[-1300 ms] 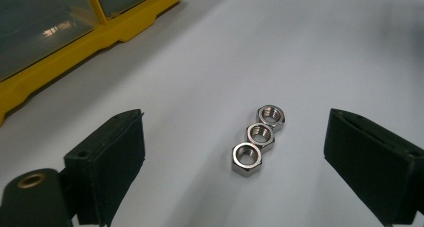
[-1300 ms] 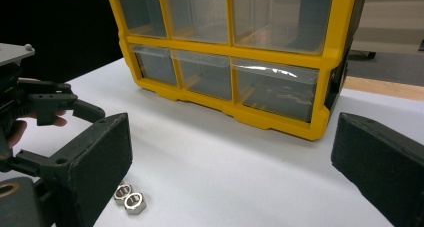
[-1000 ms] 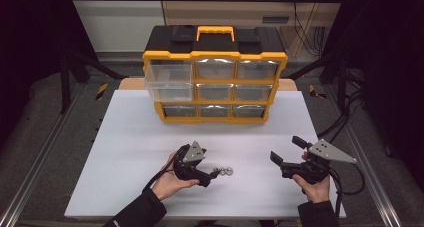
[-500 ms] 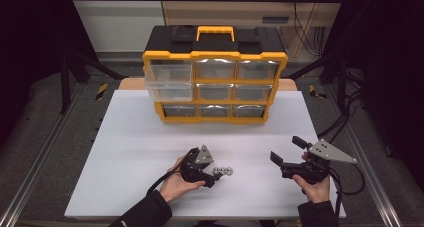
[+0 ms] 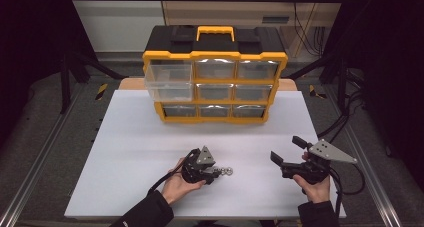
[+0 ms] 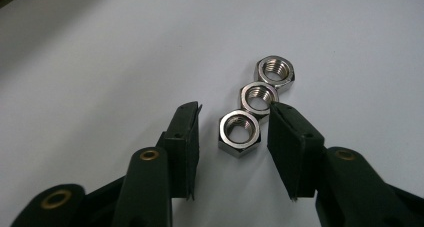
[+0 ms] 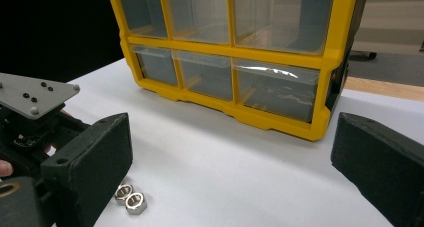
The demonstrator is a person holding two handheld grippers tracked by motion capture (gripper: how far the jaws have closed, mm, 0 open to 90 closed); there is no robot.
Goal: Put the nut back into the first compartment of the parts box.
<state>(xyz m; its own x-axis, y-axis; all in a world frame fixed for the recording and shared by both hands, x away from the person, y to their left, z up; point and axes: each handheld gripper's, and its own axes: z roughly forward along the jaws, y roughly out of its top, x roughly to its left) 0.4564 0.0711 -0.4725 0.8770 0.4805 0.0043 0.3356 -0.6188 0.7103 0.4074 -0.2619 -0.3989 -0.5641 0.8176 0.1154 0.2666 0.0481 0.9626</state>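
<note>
Between the closing left tongs [image 6: 231, 137], not yet pinched, the nearest nut [image 6: 240, 132] is judged hard, slippery, best gripped across flats; right tongs [image 7: 235, 172] are spread.

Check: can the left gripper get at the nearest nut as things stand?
Probably yes. The left gripper already has the nearest nut between its jaws, which have just been closing and are not yet pressing on it. One jaw tip sits close to the middle nut and might nudge it.

The left gripper [image 6: 232, 132] edges toward the table's right edge, its jaws closing around the nearest nut [image 6: 239, 132], not yet pressing.
</note>
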